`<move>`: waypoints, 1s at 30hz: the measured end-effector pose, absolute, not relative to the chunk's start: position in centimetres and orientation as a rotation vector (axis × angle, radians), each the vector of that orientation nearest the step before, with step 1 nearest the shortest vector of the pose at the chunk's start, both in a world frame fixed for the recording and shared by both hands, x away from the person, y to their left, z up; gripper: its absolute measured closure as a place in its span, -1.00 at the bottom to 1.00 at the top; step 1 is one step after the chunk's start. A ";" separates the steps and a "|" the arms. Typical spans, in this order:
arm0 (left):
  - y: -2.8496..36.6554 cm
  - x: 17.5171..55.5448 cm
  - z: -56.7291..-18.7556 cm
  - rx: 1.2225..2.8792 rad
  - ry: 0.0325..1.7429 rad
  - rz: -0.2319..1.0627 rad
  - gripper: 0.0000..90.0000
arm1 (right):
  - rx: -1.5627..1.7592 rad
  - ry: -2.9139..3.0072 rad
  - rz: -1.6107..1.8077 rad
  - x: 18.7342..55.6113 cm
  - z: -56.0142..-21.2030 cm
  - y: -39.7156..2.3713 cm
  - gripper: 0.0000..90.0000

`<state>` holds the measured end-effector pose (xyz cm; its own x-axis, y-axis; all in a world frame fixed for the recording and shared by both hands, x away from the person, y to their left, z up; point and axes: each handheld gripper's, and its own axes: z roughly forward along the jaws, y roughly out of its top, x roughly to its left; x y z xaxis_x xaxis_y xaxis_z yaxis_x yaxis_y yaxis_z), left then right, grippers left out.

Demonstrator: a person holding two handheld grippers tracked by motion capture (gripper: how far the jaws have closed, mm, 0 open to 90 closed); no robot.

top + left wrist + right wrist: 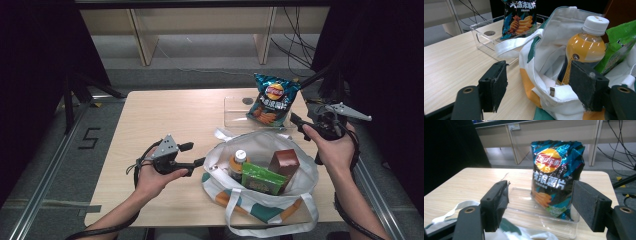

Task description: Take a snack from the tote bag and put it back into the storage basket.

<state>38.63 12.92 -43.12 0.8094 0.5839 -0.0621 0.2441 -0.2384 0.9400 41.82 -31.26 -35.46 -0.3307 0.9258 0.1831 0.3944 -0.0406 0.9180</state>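
- High view: a wooden tabletop (160, 112) carries a white tote bag (260, 145) with teal and orange patches, standing open near the front edge.
- In the bag stand an orange drink bottle (238, 162) with a white cap, a green packet (262, 179) and a brown box (284, 162); the packet leans between bottle and box.
- Behind the bag lies a clear tray (235, 110), and a dark blue crisp bag (272, 100) stands upright in its right end.
- Right gripper view: the crisp bag (556, 175) bears the round red-and-yellow Lay's logo with Chinese characters in it, larger white Chinese characters beneath, a picture of ridged crisps, and "50" low on the front; the rest is too blurred to read.
- Left gripper view: the bottle (584, 47) has a small round dark emblem on its label, unreadable; the packet's (619, 47) print is blurred.
- The left gripper (192, 154) is held just left of the bag's rim, jaws spread wide with nothing between them.
- The right gripper (299, 125) is held to the right of the crisp bag, jaws likewise apart and empty.
- On the floor at the left a dark "5" (89, 138) is marked.
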 end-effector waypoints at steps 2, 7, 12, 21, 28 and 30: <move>12.9 38.6 -43.1 1.825 0.633 0.361 -0.33 | 1.352 1.742 1.368 41.6 -35.5 -31.4 -0.31; 12.9 38.7 -43.2 1.824 0.635 0.360 -0.33 | 1.362 1.734 1.398 40.2 -35.3 -30.9 -0.31; 12.8 38.6 -43.2 1.825 0.638 0.360 -0.33 | 1.332 1.764 1.407 38.9 -35.2 -30.4 -0.31; 12.9 38.6 -43.1 1.820 0.632 0.366 -0.33 | 1.310 1.794 1.410 37.0 -35.5 -29.5 -0.32; 12.8 38.7 -43.1 1.821 0.625 0.358 -0.33 | 1.307 1.818 1.418 35.5 -35.7 -28.7 -0.33; 12.7 38.6 -43.0 1.824 0.629 0.363 -0.33 | 1.303 1.826 1.427 35.3 -35.9 -28.5 -0.33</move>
<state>38.59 12.74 -43.04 0.8107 0.5826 -0.0586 0.2410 -0.2408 0.9402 35.34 -28.52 -35.88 -0.4325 0.8840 0.1773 0.3856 0.0036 0.9227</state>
